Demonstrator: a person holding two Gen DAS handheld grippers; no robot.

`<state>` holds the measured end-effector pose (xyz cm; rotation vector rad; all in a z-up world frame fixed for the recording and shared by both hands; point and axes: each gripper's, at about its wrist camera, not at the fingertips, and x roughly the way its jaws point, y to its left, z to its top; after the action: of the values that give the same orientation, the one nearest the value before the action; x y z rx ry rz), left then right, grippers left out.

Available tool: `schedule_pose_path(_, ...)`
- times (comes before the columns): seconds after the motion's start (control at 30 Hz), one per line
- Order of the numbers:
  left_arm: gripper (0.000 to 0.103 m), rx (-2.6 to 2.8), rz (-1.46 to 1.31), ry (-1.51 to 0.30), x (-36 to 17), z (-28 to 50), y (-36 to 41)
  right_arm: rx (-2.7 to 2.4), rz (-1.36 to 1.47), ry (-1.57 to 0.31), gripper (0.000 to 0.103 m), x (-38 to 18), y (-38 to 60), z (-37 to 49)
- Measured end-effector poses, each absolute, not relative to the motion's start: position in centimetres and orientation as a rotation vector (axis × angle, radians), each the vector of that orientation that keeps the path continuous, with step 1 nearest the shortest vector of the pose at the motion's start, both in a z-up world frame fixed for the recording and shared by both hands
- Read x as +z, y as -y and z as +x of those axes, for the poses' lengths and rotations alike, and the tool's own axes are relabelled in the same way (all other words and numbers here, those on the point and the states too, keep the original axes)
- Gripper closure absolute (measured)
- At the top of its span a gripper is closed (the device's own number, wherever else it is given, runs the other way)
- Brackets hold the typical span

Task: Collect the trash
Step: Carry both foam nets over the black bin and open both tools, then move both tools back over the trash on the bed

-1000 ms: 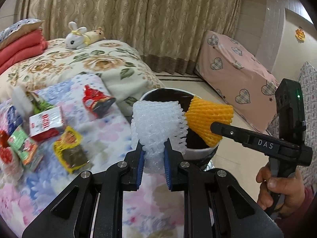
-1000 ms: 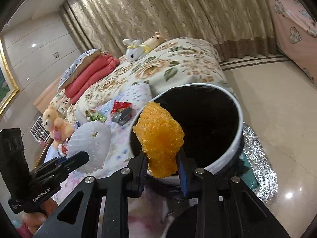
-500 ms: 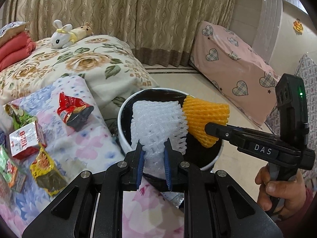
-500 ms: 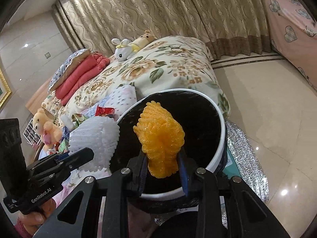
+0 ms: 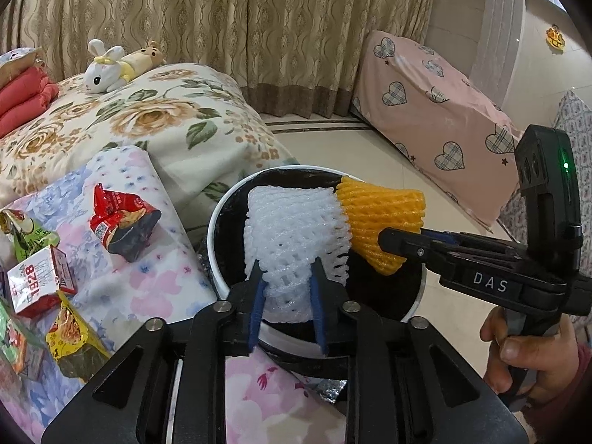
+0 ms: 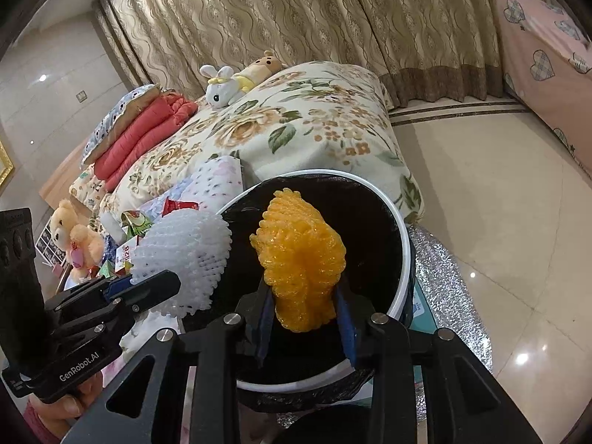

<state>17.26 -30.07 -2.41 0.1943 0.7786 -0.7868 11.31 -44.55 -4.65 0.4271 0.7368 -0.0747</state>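
When seen from the left wrist, shows one white foam net pinched by the left gripper, jaws just now opening a little, over the near edge of one round bin. Beside it, touching, one orange foam net in the right gripper, five snack packs on the flowery cloth to the left, and bare floor past the far rim. When seen from the right wrist, shows the orange foam net pinched by the right gripper, jaws also easing apart, above the bin, with the bed close behind and open floor on the right.
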Motion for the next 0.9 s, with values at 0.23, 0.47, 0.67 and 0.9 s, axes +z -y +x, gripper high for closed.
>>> schedule_pose_path(0.23, 0.030, -0.772, 0.194, -0.752, -2.1, 16.6, 29.2, -0.098, 0.455, -0.747, 0.047, -4.7, 45.1, 11.2)
schedule_pose_path(0.47, 0.026, -0.735, 0.122, -0.771, -2.7, 16.1, 26.3, -0.101, 0.482, -0.705, 0.027, -4.0, 44.7, 10.1)
schedule_pose_path(0.67, 0.026, -0.647, 0.036, -0.747, -2.8, 15.4, 21.5, -0.087, 0.518, -0.671, 0.014, -3.7, 42.9, 9.4)
schedule_pose_path(0.9, 0.026, -0.527, -0.041, -0.700, -2.6, 14.6, 15.5, -0.014, 0.498, -0.646, 0.013, -3.2, 38.3, 9.5)
